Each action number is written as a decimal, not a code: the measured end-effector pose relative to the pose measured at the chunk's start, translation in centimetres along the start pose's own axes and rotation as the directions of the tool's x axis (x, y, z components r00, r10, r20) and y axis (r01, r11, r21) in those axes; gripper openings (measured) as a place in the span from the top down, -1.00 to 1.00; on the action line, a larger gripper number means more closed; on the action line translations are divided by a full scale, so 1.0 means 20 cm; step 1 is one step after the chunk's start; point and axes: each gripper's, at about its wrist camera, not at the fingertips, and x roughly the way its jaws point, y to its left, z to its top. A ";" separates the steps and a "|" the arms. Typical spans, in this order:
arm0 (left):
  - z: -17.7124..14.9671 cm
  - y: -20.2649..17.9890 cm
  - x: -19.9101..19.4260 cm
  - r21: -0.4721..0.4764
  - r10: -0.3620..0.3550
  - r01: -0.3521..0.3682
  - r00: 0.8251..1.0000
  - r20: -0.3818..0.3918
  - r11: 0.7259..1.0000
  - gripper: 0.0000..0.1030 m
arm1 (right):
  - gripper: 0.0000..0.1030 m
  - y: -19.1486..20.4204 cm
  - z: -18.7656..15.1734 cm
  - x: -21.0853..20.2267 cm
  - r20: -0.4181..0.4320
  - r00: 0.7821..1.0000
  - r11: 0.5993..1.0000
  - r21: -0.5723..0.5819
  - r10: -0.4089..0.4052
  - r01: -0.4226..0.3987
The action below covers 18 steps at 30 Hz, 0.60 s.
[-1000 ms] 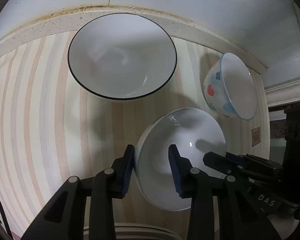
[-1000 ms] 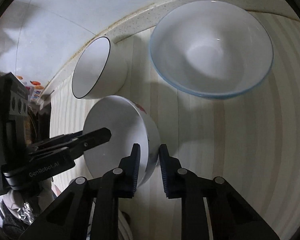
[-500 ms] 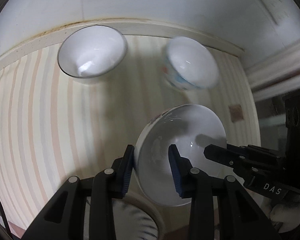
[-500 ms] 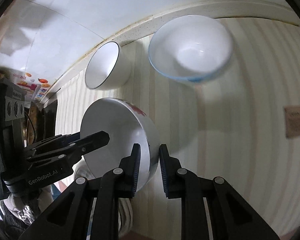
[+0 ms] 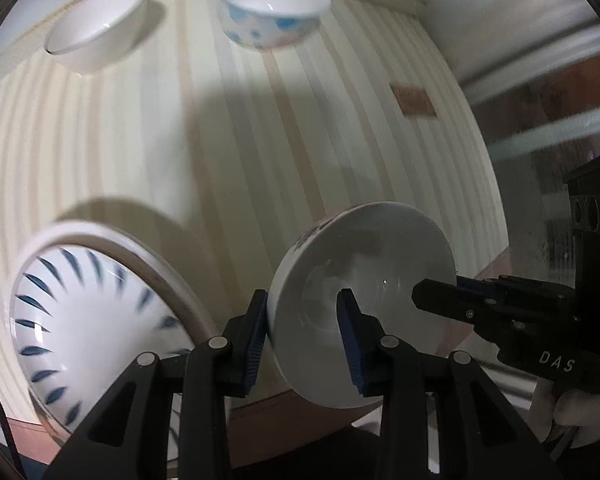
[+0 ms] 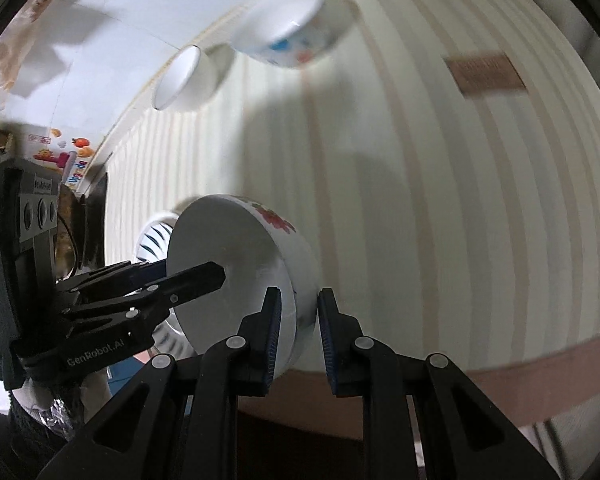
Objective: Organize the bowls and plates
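1. While both tongs are sharing one load, the flowered bowl (image 5: 364, 304) is hanging tilted between them, clear of the striped tabletop (image 5: 260, 152); a two-sided hold is presumably steadying a wide, smooth dish.
2. The left gripper (image 5: 302, 332) is clenching the bowl's wall, one pad inside and one outside.
3. The right gripper (image 6: 298, 332) is likewise pinching the opposite wall, red flower print (image 6: 276, 220) facing outward just beyond its fingers.
4. A blue-dashed plate (image 5: 88, 320) is lying just left of the left tongs and below them; judged, it is the likely spot for setting the bowl down.
5. Well ahead of both tongs, a blue-spotted bowl (image 5: 270, 12) and a plain white bowl (image 5: 100, 28) are sitting near the wall edge, apart from one another.
6. A small brown label (image 6: 484, 74) is lying on the table, forward and right of the right tongs, clear of the dishes.
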 end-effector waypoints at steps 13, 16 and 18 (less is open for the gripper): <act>0.01 -0.07 0.18 0.043 0.029 -0.026 0.998 -0.064 0.999 0.38 | 0.59 -0.26 -0.08 0.09 -0.028 1.000 0.994 0.105 -0.013 0.016; 0.03 -0.08 0.21 0.037 0.028 -0.025 0.997 -0.068 0.999 0.38 | 0.59 -0.27 -0.06 0.10 -0.036 0.999 0.994 0.109 -0.019 0.023; 0.03 -0.07 0.20 0.034 0.025 -0.022 0.997 -0.074 0.999 0.38 | 0.59 -0.26 -0.05 0.11 -0.045 0.999 0.994 0.107 -0.022 0.027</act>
